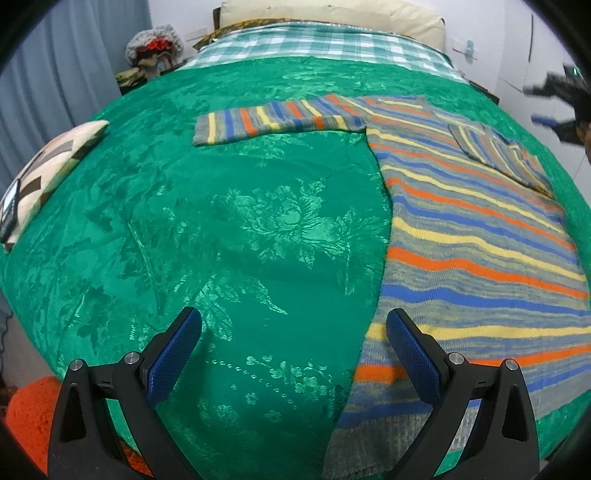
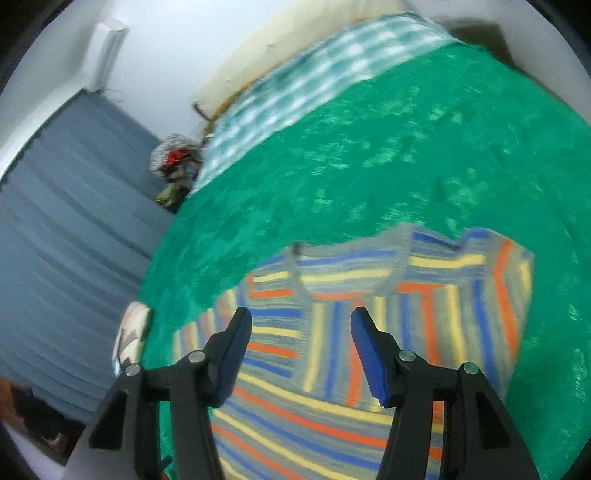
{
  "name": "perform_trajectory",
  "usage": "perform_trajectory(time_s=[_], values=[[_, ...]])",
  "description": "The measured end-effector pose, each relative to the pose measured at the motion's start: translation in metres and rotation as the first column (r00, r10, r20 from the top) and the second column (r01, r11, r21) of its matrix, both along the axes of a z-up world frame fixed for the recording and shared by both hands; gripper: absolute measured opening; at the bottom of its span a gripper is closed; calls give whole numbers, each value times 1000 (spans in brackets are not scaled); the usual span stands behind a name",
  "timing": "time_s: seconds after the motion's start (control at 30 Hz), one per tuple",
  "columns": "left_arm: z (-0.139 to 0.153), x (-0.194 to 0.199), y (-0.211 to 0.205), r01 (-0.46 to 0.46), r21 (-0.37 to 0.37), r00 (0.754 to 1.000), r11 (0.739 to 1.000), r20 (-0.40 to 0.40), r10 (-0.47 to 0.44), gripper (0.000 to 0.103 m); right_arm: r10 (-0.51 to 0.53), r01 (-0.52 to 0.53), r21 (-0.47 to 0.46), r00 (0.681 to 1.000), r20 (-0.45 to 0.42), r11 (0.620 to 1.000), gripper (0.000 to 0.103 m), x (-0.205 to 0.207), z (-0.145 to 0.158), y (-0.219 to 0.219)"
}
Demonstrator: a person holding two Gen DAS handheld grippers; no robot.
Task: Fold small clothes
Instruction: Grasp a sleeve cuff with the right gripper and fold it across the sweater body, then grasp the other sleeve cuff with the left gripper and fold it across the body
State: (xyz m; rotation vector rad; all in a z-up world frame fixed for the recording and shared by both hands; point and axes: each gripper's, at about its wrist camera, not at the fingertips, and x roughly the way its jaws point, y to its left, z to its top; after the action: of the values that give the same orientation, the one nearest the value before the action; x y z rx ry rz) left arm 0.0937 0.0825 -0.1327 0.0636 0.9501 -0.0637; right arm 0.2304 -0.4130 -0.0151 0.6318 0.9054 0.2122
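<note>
A striped knit sweater point(image 1: 476, 236) in grey, yellow, orange and blue lies flat on a green bedspread point(image 1: 229, 229). Its left sleeve point(image 1: 273, 120) stretches out to the left. Its right sleeve point(image 1: 495, 153) is folded over the body. My left gripper point(image 1: 293, 325) is open and empty above the bedspread by the sweater's lower left hem. My right gripper point(image 2: 301, 321) is open and empty, held above the folded sleeve point(image 2: 413, 325) near the sweater's neckline point(image 2: 369, 254). It also shows blurred at the right edge of the left wrist view point(image 1: 561, 107).
A patterned cushion point(image 1: 48, 166) with a phone on it lies at the bed's left edge. A checked sheet point(image 1: 317, 44) and cream pillow point(image 1: 332, 11) are at the head. A pile of clothes point(image 1: 151, 55) and grey curtains point(image 2: 66, 236) stand beside the bed.
</note>
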Motion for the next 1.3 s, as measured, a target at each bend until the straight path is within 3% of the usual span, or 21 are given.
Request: perform_trajectory(time_s=[0.1, 0.17, 0.2, 0.23, 0.27, 0.3, 0.4, 0.53, 0.6, 0.7, 0.77, 0.93, 1.03, 1.1, 1.2, 1.3], values=[[-4, 2, -2, 4, 2, 1000, 1000, -15, -4, 100, -38, 39, 3, 992, -120, 999, 57, -5, -30, -26], [-6, 3, -5, 8, 16, 1000, 1000, -20, -8, 100, -76, 80, 6, 967, -243, 997, 57, -9, -65, -42], [-6, 2, -6, 10, 22, 1000, 1000, -20, -9, 100, -117, 106, -52, 942, -315, 993, 57, -15, -85, -49], [-7, 2, -7, 12, 30, 1000, 999, -20, -12, 100, -162, 126, -123, 923, -348, 984, 44, -23, -97, -55], [-8, 2, -8, 14, 37, 1000, 999, -22, -13, 100, -189, 141, -159, 919, -346, 977, 19, -29, -102, -61], [-9, 1, -8, 14, 41, 1000, 999, -24, -13, 100, -217, 160, -191, 918, -331, 969, 14, -35, -102, -66], [-9, 1, -9, 16, 33, 999, 999, -29, -16, 100, -253, 184, -283, 939, -232, 941, 21, -60, -75, -64], [-6, -4, -14, 47, 27, 999, 999, -14, -46, 100, -38, 5, -147, 973, -227, 989, 26, -97, -58, -22], [-7, -8, -19, 79, 32, 997, 996, -23, -78, 100, 90, -118, -91, 959, -269, 989, 28, -125, -71, 10], [-19, -19, -28, 152, 58, 985, 987, -93, -146, 100, 143, -189, -88, 915, -376, 978, 29, -180, -101, 41], [-19, -28, -30, 178, 82, 981, 981, -95, -170, 101, 137, -182, -93, 920, -368, 979, 29, -219, -110, 47], [-9, -41, -29, 203, 69, 976, 977, -96, -196, 101, 71, -151, -203, 932, -356, 967, 29, -294, -88, 54], [-1, -44, -29, 191, 13, 979, 982, -74, -189, 101, 27, -110, -301, 964, -266, 947, 38, -308, -65, 65], [-1, -44, -32, 188, -1, 980, 982, -72, -187, 101, -4, -59, -292, 978, -210, 955, 48, -317, -61, 73], [-17, -39, -37, 195, 17, 973, 981, -132, -191, 102, -21, -36, -297, 982, -187, 954, 49, -321, -74, 90], [-21, -41, -37, 191, 16, 976, 982, -110, -188, 103, -34, -36, -354, 981, -190, 934, 50, -322, -88, 111]])
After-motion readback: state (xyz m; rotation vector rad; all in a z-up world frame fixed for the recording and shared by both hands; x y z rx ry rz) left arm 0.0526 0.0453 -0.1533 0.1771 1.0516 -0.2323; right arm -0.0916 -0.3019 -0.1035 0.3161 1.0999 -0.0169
